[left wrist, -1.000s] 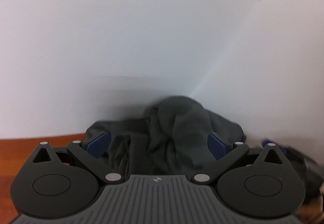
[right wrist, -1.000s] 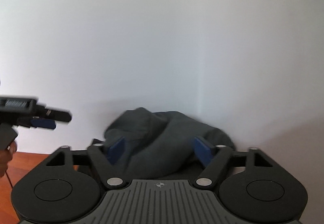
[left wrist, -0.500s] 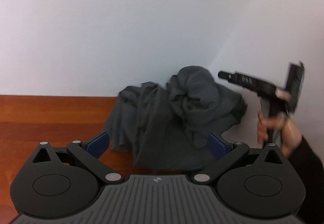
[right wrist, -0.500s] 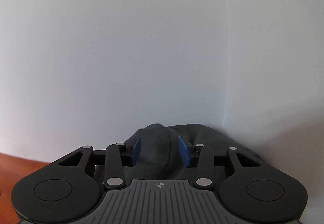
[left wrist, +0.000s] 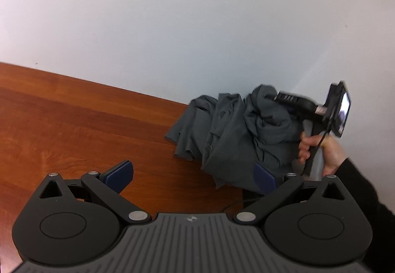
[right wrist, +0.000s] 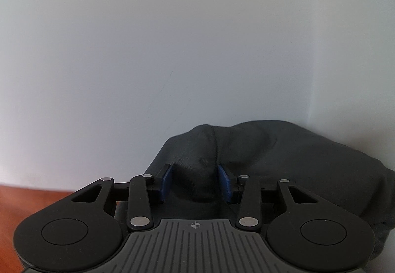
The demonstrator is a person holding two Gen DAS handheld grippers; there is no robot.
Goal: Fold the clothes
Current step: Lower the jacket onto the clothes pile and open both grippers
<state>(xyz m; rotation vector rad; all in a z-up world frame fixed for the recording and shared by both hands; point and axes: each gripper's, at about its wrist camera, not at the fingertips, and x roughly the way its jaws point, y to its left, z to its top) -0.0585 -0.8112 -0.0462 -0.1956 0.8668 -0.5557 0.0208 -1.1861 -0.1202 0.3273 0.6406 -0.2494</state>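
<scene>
Garment: dark grey garment [left wrist: 237,129], all crumpled up in a heap on the wooden surface [left wrist: 74,120], shoved right into the corner where the two pale walls [left wrist: 172,13] meet. One edge spills out flat toward the left of the pile.

Left gripper: left gripper [left wrist: 192,174] hangs over the surface with its blue-padded fingers [left wrist: 121,173] spread wide, nothing between them. The right-side pad sits just in front of the heap's near edge, can't tell if it's actually touching.

Right gripper: right gripper [right wrist: 195,181] is in at the top of the pile. Its fingers [right wrist: 166,183] are drawn in fairly narrow around a raised ridge of cloth. From the right wrist view the fabric fills the gap between the pads, but there's no telling if they've really pinched it.

Hand: the person's right hand [left wrist: 318,147] is wrapped around that gripper's handle, black sleeve [left wrist: 365,189] behind it. Small screen [left wrist: 344,108] on the back of the tool is lit.

Blur: the right gripper looks a bit smeared in the left wrist view.
</scene>
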